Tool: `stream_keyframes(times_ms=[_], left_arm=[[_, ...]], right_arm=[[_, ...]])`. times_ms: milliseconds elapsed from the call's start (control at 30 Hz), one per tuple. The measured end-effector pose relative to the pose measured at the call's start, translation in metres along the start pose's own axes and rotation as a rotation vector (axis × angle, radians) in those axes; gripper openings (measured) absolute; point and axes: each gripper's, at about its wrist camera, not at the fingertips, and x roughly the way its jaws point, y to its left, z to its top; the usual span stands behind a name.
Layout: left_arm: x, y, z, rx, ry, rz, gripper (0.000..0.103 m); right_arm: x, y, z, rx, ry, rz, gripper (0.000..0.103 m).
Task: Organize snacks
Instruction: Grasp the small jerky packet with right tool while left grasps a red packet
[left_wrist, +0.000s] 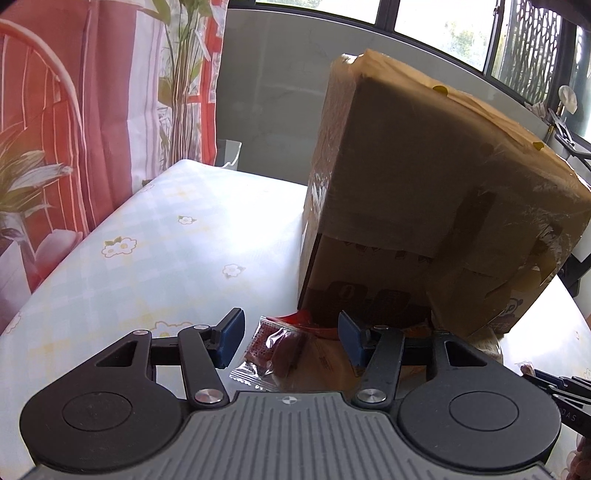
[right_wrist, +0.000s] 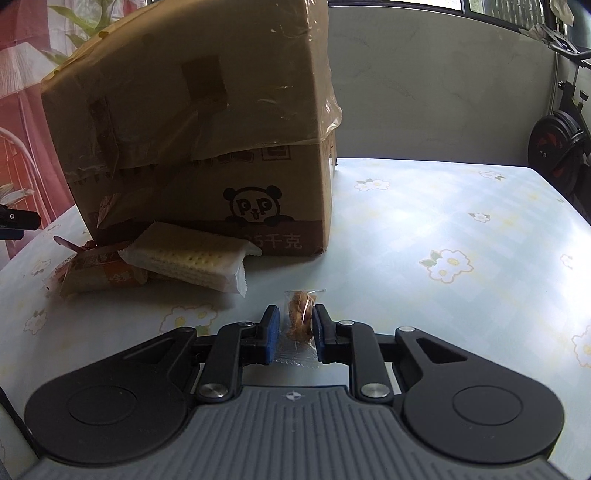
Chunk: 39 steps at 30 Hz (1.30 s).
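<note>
A brown cardboard box (left_wrist: 424, 192) with taped flaps stands on the table; it also shows in the right wrist view (right_wrist: 207, 122). My left gripper (left_wrist: 291, 341) is open just above a small clear packet with a red snack (left_wrist: 275, 349), which lies among other wrapped snacks at the box's foot. My right gripper (right_wrist: 295, 328) is shut on a small clear packet of brown nuts (right_wrist: 300, 315) low over the table. A white cracker pack (right_wrist: 192, 258) and an orange wrapped snack (right_wrist: 103, 275) lie against the box.
The table has a pale checked cloth with flowers (right_wrist: 461, 236). A red and white curtain (left_wrist: 92, 110) hangs at the left. A grey wall and windows are behind. An exercise bike (right_wrist: 557, 144) stands at the far right.
</note>
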Motion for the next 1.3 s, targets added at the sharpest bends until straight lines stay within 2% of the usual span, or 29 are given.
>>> stream_keyframes(times_ms=[167, 300, 700, 800, 900, 1067, 1167, 1267, 1300], left_arm=[[0.016, -0.002, -0.008, 0.018, 0.081, -0.018, 0.05], [0.022, -0.001, -0.012, 0.008, 0.107, -0.017, 0.049], [0.036, 0.003, -0.002, -0.179, 0.135, -0.087, 0.052], [0.045, -0.001, 0.002, -0.198, 0.129, -0.079, 0.056], [0.056, -0.002, 0.006, -0.212, 0.137, -0.036, 0.056], [0.075, -0.005, 0.01, -0.234, 0.167, -0.038, 0.053], [0.08, -0.009, 0.008, -0.202, 0.153, -0.015, 0.039], [0.076, -0.011, 0.006, -0.175, 0.131, 0.005, 0.018], [0.074, -0.009, 0.006, -0.179, 0.127, 0.001, 0.016]], right_arm=[[-0.006, 0.001, -0.002, -0.009, -0.039, 0.0, 0.021], [-0.006, -0.002, -0.002, 0.002, -0.046, 0.002, 0.021], [-0.008, -0.002, -0.003, -0.004, -0.058, 0.013, 0.021], [-0.008, -0.002, -0.003, -0.008, -0.055, 0.015, 0.021], [-0.007, -0.002, -0.003, -0.008, -0.051, 0.015, 0.021], [-0.006, -0.003, -0.002, -0.006, -0.049, 0.019, 0.021], [-0.006, -0.002, -0.002, -0.001, -0.048, 0.018, 0.021], [-0.006, -0.002, -0.002, 0.002, -0.05, 0.017, 0.021], [-0.006, -0.002, -0.002, 0.005, -0.052, 0.015, 0.021]])
